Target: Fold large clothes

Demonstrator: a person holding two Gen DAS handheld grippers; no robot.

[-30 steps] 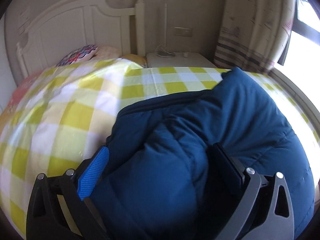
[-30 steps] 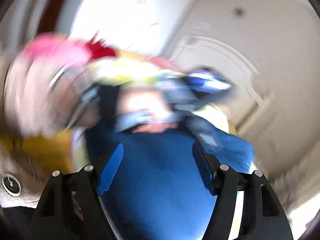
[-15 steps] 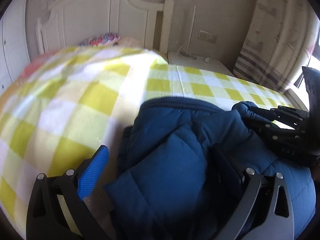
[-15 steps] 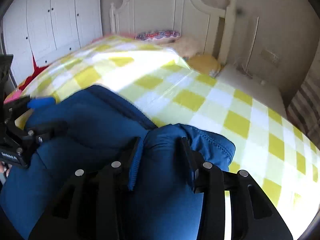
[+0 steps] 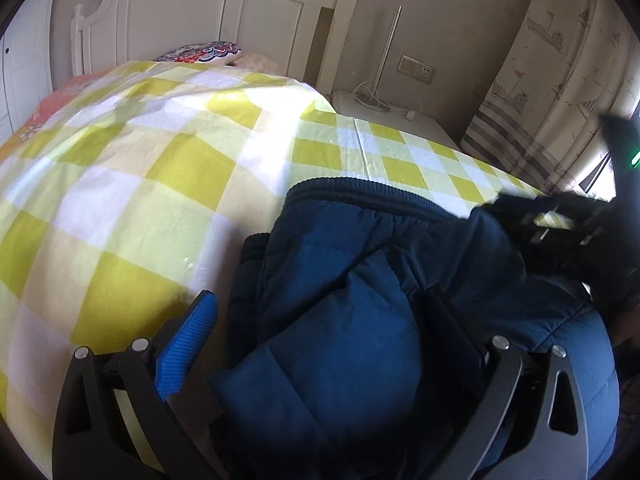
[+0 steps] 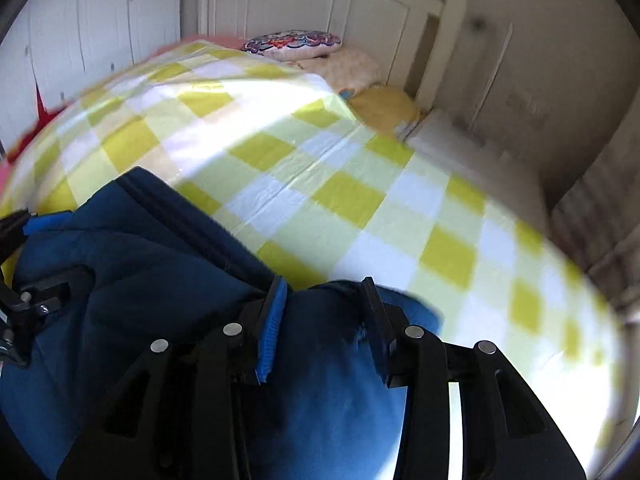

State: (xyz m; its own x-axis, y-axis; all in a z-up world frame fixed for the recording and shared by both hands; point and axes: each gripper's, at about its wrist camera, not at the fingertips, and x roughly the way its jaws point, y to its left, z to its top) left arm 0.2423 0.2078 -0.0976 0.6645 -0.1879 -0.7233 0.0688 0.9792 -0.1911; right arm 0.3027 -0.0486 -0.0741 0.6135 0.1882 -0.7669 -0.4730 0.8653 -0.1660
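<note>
- Left wrist view: a padded blue jacket lies bunched on a bed covered by a yellow-and-white checked quilt, towards the near right part of it.
- The left gripper has its jaws set wide; a thick fold of the jacket bulges up between them. The blue-padded finger on the left stands clear of the cloth over the quilt, so the jaws do not pinch the jacket.
- At the right edge of this view the right gripper appears as a dark shape at the jacket's far right corner.
- Behind the bed stand a white headboard, a patterned pillow, a white nightstand and a patterned curtain.
- Right wrist view: the right gripper has its jaws drawn in fairly narrow and clamped on a bunched edge of the jacket, cloth pressed between both pads; they have just been closing on it.
- The jacket fills the lower left here, on the quilt, and the left gripper shows at the far left edge against the jacket.
- White wardrobe doors stand left of the headboard.
</note>
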